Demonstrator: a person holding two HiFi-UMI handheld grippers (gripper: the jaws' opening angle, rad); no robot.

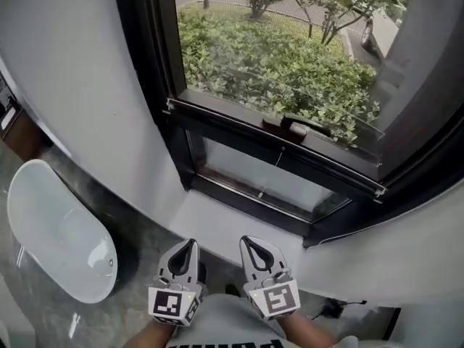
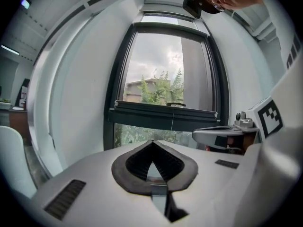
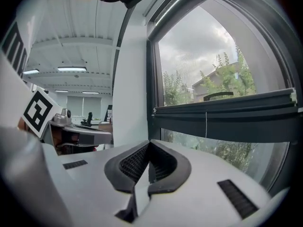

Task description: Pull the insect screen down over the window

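The dark-framed window (image 1: 167, 42) rises ahead of me. The insect screen's dark bottom bar (image 1: 275, 138) runs across it just above the lower glass pane (image 1: 268, 172). A small handle (image 1: 293, 127) sits on the bar and a thin cord (image 1: 279, 158) hangs from it. Fine mesh seems to cover the opening above the bar. Both grippers are low, near my body and short of the sill, well apart from the bar. The left gripper (image 1: 190, 243) is shut and empty, as is the right gripper (image 1: 246, 239). The bar (image 2: 165, 109) (image 3: 227, 103) shows ahead of the left gripper (image 2: 152, 142) and the right gripper (image 3: 149, 142).
A white oval tub (image 1: 58, 230) stands on the grey floor at the left. A white sill and wall (image 1: 217, 223) run below the window. A black cable (image 1: 341, 307) lies at the lower right. Green bushes (image 1: 275, 64) and a car (image 1: 380, 27) are outside.
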